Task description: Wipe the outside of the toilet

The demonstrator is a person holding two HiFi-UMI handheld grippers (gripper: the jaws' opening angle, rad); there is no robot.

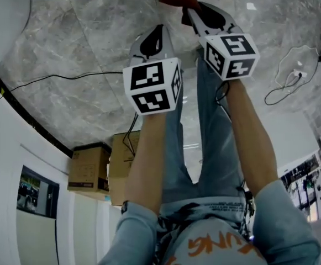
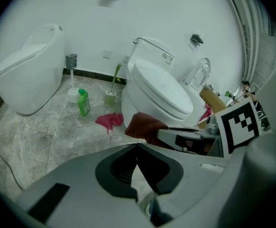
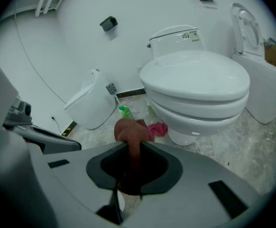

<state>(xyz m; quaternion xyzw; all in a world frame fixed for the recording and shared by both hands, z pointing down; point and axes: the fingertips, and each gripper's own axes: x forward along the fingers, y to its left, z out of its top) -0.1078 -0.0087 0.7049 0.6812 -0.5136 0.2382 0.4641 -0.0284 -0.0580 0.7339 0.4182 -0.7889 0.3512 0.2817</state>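
The right gripper (image 3: 134,145) pinches a brown cloth (image 3: 129,131) between its jaws just short of the toilet (image 3: 195,87), apparently ready to wipe its bowl, while the left gripper (image 2: 137,146) hangs nearby, jaws together and empty.

the head view looks from above, steeply down past the person's forearms (image 1: 145,159) to the marble floor (image 1: 83,43). the left gripper view sits low and further back, facing across that floor to the toilet (image 2: 159,91). the right gripper view is nearer, facing its front. both share the toilet, green bottle (image 2: 83,102) and pink rag (image 2: 109,121); all three catch the brown cloth (image 3: 130,132).
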